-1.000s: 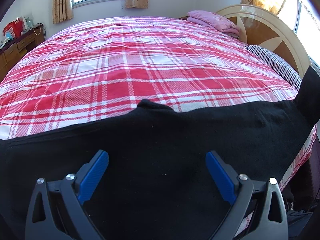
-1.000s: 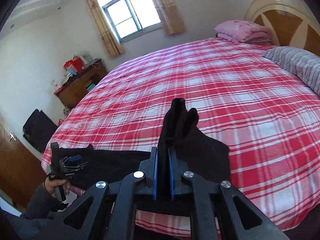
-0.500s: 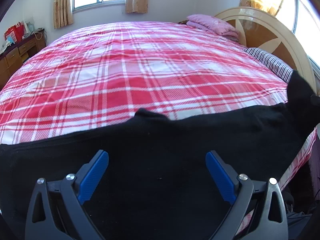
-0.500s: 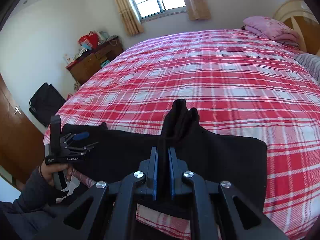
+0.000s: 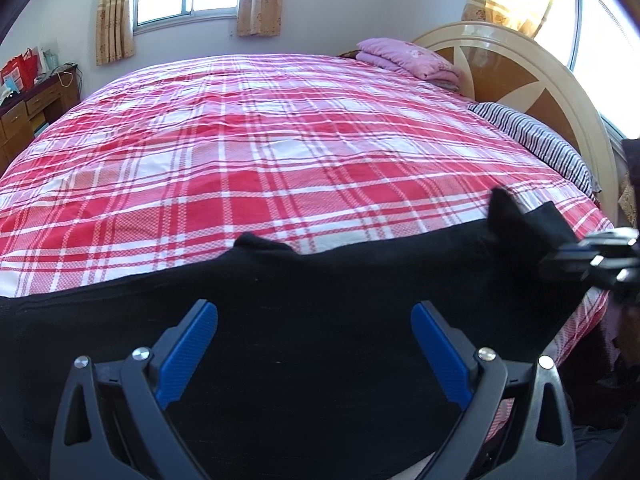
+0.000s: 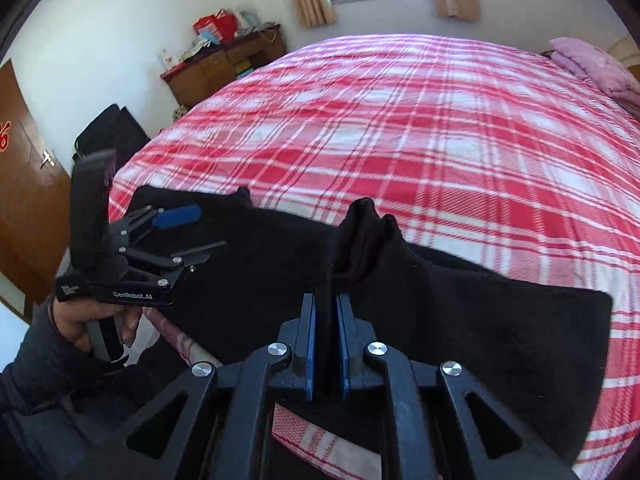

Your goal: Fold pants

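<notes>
My right claw (image 6: 326,316) pinches a bunched fold of the black pants (image 6: 460,320) at the plaid bed's (image 6: 440,128) near edge; my left claw (image 5: 314,344), marked "GenRobot.AI", gapes empty above them.

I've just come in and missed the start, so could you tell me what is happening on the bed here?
A person is folding black pants on a bed with a red plaid cover, a handheld gripper in each hand. The right gripper is shut on a bunched edge of the pants, which rises above the rest of the fabric. The left gripper is open over the spread fabric near the bed's edge, gripping nothing. The fold is not finished.
</notes>
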Demonstrator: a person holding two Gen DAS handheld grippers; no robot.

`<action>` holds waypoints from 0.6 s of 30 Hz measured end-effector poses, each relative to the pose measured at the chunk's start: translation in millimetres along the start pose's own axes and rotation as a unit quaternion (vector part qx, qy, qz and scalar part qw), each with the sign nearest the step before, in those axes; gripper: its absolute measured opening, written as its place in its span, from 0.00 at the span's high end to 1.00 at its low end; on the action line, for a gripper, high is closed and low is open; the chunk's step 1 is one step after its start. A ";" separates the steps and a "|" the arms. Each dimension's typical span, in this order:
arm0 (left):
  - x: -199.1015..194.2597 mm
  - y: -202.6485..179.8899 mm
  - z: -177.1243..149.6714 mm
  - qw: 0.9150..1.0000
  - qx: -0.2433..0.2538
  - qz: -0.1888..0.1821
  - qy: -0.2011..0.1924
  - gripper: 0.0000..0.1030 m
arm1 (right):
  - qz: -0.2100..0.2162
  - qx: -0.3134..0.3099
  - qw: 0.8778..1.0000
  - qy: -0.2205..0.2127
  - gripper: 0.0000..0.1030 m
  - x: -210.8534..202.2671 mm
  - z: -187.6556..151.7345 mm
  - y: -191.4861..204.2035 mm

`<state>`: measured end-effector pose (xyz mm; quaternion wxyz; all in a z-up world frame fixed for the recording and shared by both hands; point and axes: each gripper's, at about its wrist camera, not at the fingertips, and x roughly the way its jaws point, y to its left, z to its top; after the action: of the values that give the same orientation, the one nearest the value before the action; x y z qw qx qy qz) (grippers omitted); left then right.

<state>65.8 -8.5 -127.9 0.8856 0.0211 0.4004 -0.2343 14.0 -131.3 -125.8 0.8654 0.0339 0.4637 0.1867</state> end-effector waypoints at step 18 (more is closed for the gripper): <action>38.0 -83.7 24.3 0.978 0.004 -0.191 0.082 0.09 | -0.040 0.129 0.988 -0.069 0.48 -80.1 -25.0 -112.6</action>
<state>68.4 -103.5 -126.1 0.7886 -0.0331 0.4678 -0.3978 -13.6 -267.0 -102.8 0.8906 0.1392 0.4239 0.0881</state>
